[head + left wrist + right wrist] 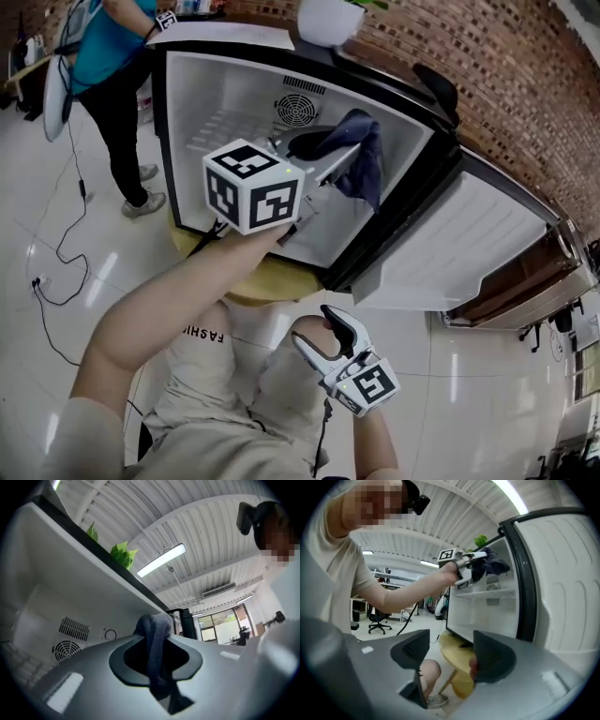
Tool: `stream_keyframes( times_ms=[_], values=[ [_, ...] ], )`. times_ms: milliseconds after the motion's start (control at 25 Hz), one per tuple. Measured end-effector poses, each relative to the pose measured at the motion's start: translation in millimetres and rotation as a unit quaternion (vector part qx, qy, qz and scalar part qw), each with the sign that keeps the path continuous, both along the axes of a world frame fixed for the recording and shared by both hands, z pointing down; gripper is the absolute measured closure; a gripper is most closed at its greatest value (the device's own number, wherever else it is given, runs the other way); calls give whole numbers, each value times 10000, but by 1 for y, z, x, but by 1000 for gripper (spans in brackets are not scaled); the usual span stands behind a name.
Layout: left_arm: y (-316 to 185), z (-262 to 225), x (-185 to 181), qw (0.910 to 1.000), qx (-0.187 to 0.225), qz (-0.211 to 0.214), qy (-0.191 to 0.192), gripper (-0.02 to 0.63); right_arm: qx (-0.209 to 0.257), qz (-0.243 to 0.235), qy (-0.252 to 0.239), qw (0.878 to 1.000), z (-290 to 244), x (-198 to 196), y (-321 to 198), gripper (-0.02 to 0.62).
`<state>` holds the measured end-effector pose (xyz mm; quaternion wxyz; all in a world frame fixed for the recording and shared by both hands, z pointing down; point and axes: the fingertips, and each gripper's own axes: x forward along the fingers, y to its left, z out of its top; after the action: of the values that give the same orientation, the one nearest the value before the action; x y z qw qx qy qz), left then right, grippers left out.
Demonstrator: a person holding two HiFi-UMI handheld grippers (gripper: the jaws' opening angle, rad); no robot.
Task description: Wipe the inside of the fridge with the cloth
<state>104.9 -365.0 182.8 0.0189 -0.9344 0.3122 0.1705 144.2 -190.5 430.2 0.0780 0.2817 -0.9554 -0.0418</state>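
Head view: fridge (220,89) set on a low round yellow table (267,281), door (459,253) swung fully wide. Left claw (319,157) reached into the upper part of the fridge opening, gripping the dark blue cloth (364,155). Cloth hanging in a loose bunch, seemingly clear of the fridge walls; contact not confirmable. Right claw (323,336) held low, well outside the fridge and below its front edge.

Left gripper view: left claw (157,653) closed narrow on a fold of the cloth (157,630), fabric bunched above the jaws and trailing below. Beyond, pale back wall of the fridge (42,611) with fan grille (67,651); no streaks, damp marks or soil discernible.

Right gripper view: right claw (450,654) spread wide, nothing between the jaws. Past it, fridge (487,616) on the table (457,660), wire shelf (487,592) inside, left claw (474,560) and cloth (493,566) up near the fridge top.

Assessment: door open and cloth secured, so preparation judged complete. Wiping judged not begun or barely begun, cloth not spread flat against any surface. Outstanding: walls, shelf and floor inside the fridge.
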Motion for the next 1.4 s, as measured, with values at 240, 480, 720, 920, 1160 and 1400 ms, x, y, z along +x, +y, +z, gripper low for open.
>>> stream_keyframes(
  times_ms=[240, 480, 720, 920, 1160, 1400],
  values=[
    [-80, -10, 24, 9989, -317, -353, -21, 538, -4, -165, 114, 9998, 13, -14, 7, 302],
    [-138, -19, 30, 9953, -620, -738, 0, 538, -167, -347, 60, 9992, 33, -20, 13, 319],
    [-169, -17, 31, 9920, -560, -1106, -254, 538, -527, -181, 140, 9984, 55, -10, 20, 327],
    [-163, -16, 58, 9953, -134, -765, -579, 540, -793, 136, 184, 9966, 74, 9, 16, 336],
    [-96, -14, 75, 9935, 517, -174, -999, 548, -966, 143, 216, 9950, 91, 7, 17, 345],
    [11, -17, 75, 9776, 1573, 961, -1015, 548, -937, -95, 262, 9952, 94, -18, 23, 347]
  ],
)
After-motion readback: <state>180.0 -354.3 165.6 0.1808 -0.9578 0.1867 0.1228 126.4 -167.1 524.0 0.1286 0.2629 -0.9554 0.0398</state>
